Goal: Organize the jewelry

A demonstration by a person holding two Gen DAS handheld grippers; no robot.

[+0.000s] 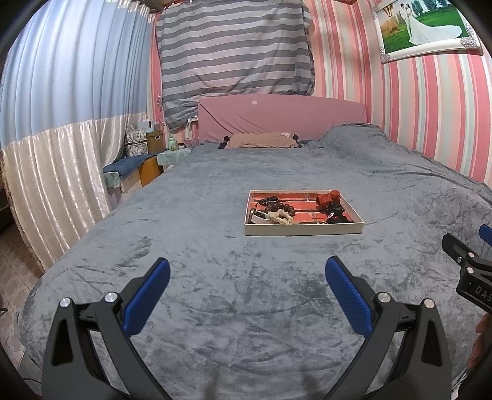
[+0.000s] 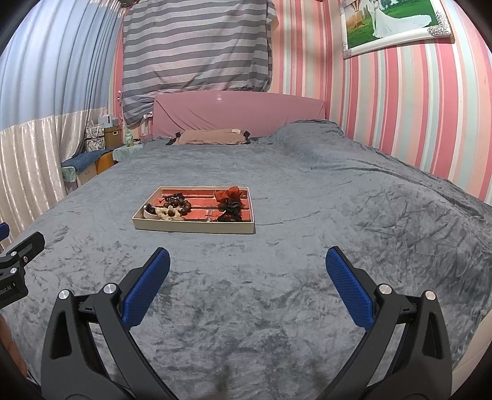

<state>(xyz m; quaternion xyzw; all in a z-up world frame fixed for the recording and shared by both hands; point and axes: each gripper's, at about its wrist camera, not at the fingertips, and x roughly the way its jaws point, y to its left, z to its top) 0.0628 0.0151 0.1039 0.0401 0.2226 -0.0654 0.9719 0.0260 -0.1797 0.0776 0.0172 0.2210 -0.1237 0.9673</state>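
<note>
Left gripper [image 1: 247,272]: hung above the near part of the bed, jaws wide apart with nothing between the blue pads [image 1: 147,297]; its black edge also showed at the left border of the right wrist view.
Right gripper [image 2: 247,261]: hung beside the left one at a similar height, jaws likewise spread wide and empty; part of its black body sat at the right border of the left wrist view.
Bed [image 1: 215,307]: covered by a grey plush blanket, wrinkled in places.
Jewelry tray [image 2: 196,228]: a shallow cream box with a red lining, lying flat on the blanket, well ahead of both grippers and apart from them.
Tray's left half: a dark wooden bead bracelet [image 2: 176,203], a cream-coloured beaded piece [image 2: 167,213] just in front of it, and a pale curved item at the near left corner.
Tray's right half: a red fabric flower [image 2: 229,194] toward the back, dark pieces [image 2: 230,212] in front of it; too small to name further.
Headboard [image 1: 283,115]: pink, at the far end, with a tan pillow [image 1: 261,140] against it.
Wall: pink striped, with a framed photo [image 2: 396,26] at upper right.
</note>
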